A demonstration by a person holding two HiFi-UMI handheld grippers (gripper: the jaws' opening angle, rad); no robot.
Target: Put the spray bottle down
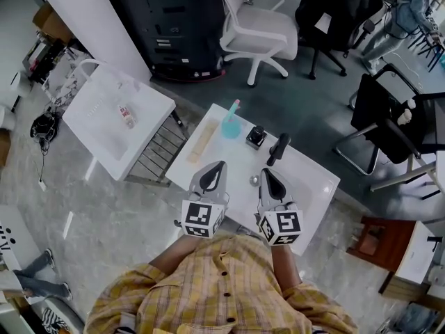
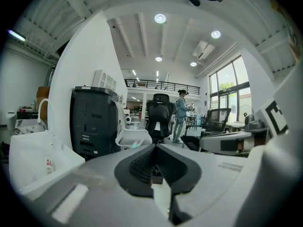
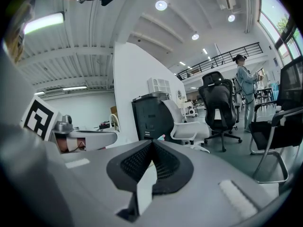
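The spray bottle (image 1: 231, 124), a teal body with a pink head, stands upright at the far edge of the white worktop (image 1: 306, 183), just above frame centre in the head view. The left claw (image 1: 221, 164) is clenched on nothing, its pads pressed together. The right claw (image 1: 265, 172) is likewise clenched and empty. Both sit low-centre, apart from the bottle. Around the worktop are grey floor (image 1: 306, 103), a black cabinet (image 1: 167, 26) at upper centre, a white office chair (image 1: 259, 28) beside it, and a small black box (image 1: 256, 137) near the bottle.
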